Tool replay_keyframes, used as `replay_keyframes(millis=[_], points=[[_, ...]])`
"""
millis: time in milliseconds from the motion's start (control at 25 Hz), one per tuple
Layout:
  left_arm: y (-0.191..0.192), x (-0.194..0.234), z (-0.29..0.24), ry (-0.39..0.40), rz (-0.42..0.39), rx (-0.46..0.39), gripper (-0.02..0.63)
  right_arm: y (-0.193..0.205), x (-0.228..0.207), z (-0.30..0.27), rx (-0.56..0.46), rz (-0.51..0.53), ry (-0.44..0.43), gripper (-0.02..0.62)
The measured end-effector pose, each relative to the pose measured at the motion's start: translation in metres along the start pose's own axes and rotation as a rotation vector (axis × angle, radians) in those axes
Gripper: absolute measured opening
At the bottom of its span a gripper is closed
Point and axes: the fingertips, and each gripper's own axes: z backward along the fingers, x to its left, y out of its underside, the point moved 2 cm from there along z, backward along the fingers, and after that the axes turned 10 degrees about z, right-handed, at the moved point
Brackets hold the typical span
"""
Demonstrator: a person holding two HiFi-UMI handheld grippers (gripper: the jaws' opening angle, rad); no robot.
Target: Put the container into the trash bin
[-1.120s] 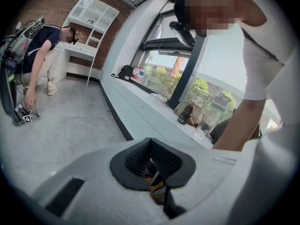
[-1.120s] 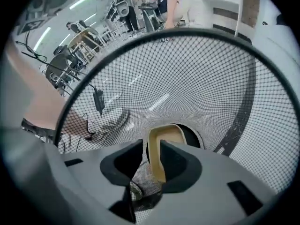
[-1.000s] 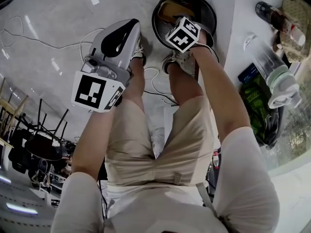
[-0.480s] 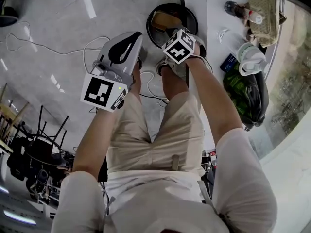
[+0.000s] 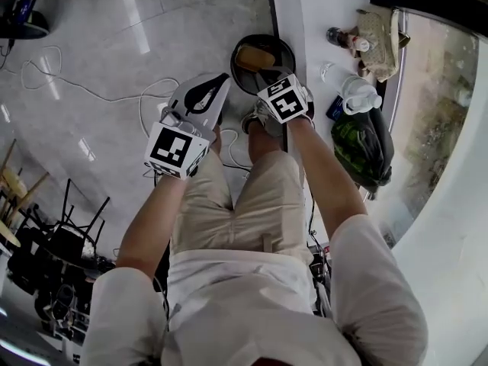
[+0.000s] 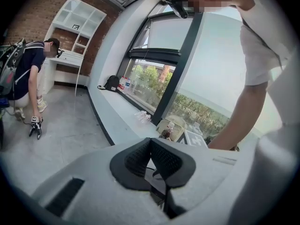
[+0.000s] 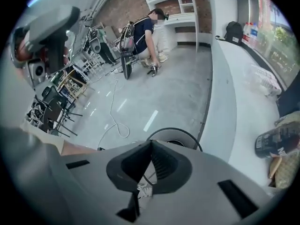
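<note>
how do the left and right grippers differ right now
The left gripper points outward along the window ledge; the right gripper points steeply down at the floor and trash bin. In the head view the left shows its long grey body, the right mostly its marker cube. Both have closed, empty fingers.
</note>
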Motion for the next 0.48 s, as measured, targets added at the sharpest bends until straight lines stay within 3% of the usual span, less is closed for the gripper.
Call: replay_keyframes(millis=[480], points=[[-0.078,-0.045,0.03,0.029,-0.03,-0.024,0.017,-0.067,0.014,0.119,-0.162,-0.118,0.089,0.002]])
